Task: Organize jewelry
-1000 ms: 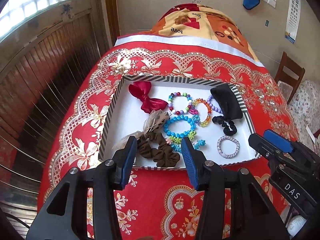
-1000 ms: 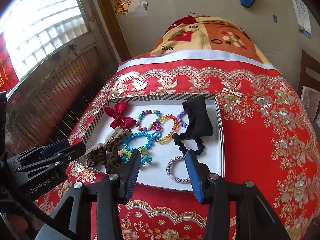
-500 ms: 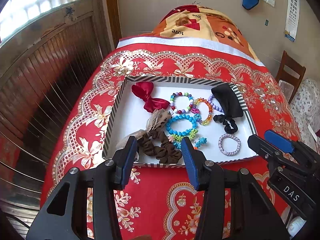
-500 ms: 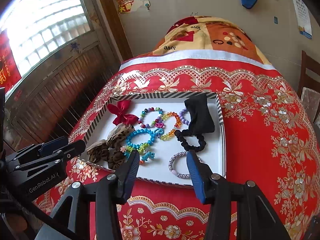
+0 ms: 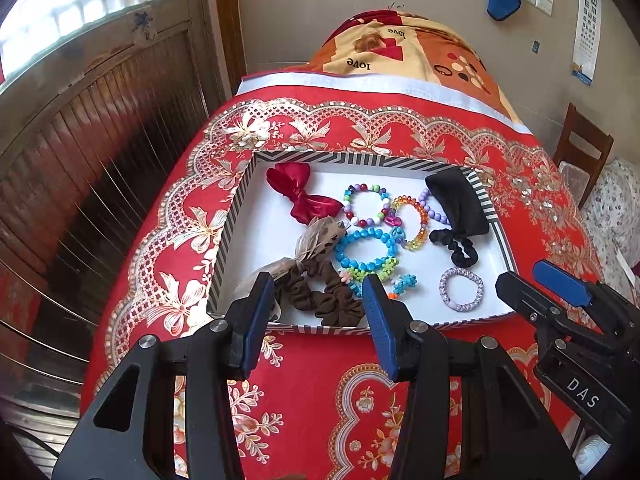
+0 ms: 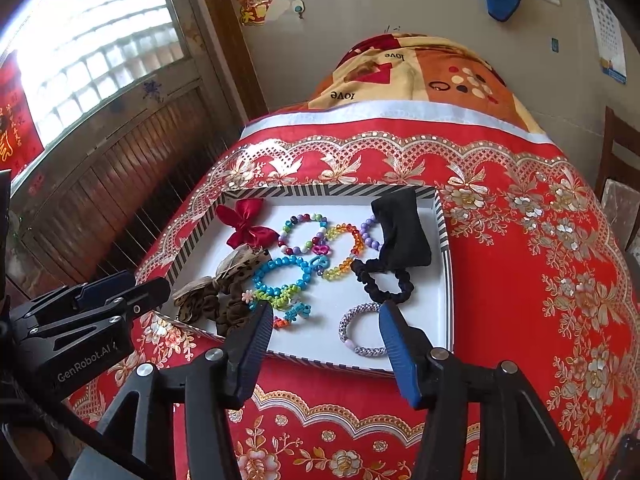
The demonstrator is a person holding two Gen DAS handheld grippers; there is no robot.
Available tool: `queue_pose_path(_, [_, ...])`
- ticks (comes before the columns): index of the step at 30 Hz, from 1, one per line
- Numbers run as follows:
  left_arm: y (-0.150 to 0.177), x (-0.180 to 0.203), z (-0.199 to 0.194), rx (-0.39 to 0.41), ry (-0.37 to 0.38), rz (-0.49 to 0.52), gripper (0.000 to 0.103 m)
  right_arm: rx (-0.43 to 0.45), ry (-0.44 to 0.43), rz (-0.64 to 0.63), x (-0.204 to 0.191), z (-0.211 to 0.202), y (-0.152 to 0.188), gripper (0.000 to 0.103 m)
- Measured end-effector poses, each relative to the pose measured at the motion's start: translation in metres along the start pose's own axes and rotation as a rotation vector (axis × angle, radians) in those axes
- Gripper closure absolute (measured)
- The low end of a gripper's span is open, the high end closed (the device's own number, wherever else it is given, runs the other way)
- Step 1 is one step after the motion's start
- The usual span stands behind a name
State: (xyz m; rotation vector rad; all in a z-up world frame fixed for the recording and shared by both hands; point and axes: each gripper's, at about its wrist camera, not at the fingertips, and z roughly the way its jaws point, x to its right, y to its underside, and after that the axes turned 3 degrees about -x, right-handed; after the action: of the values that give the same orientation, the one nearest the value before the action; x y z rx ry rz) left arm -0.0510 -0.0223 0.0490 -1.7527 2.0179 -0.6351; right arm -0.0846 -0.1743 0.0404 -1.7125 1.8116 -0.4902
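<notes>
A striped-rim white tray [image 5: 240, 216] [image 6: 444, 248] lies on the red cloth. It holds a red bow [image 5: 298, 194] [image 6: 246, 228], several bead bracelets such as a blue bead bracelet [image 5: 364, 250] [image 6: 282, 276], a brown scrunchie [image 5: 320, 298] [image 6: 230, 306], a black scrunchie with black cloth [image 5: 458, 216] [image 6: 400, 248], and a silver-lilac bracelet [image 5: 461, 289] [image 6: 360, 330]. My left gripper [image 5: 316, 292] is open and empty, above the tray's near edge over the brown scrunchie. My right gripper [image 6: 326, 322] is open and empty, above the near edge by the silver-lilac bracelet.
The tray sits on a table draped in red floral cloth [image 5: 400, 400] [image 6: 540, 280]. A folded blanket [image 5: 400, 52] lies at the far end by the wall. A wooden door [image 5: 100, 140] is to the left and a chair [image 5: 584, 148] to the right.
Both grippers have drawn back and up a little from the tray; more of the tray and the room shows. Both stay open and nothing in the tray moved.
</notes>
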Motion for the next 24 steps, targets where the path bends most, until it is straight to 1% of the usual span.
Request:
queue_pose_path(12, [-0.001,0.005,-0.001,0.004,0.005,0.01,0.058,-0.005,-0.001,0.003,0.002,0.0,0.001,0.049])
queue_pose_path(19, [0.001,0.008,0.0,0.001,-0.006,0.015,0.058,-0.006,-0.002,0.007,0.003,0.0,0.001,0.049])
queue_pose_path(21, [0.002,0.009,0.0,0.002,-0.023,0.02,0.058,-0.008,-0.002,0.006,0.003,0.001,0.002,0.049])
queue_pose_path(24, [0.003,0.012,0.001,-0.007,-0.073,0.043,0.057,-0.012,-0.005,0.008,0.004,0.002,0.003,0.048])
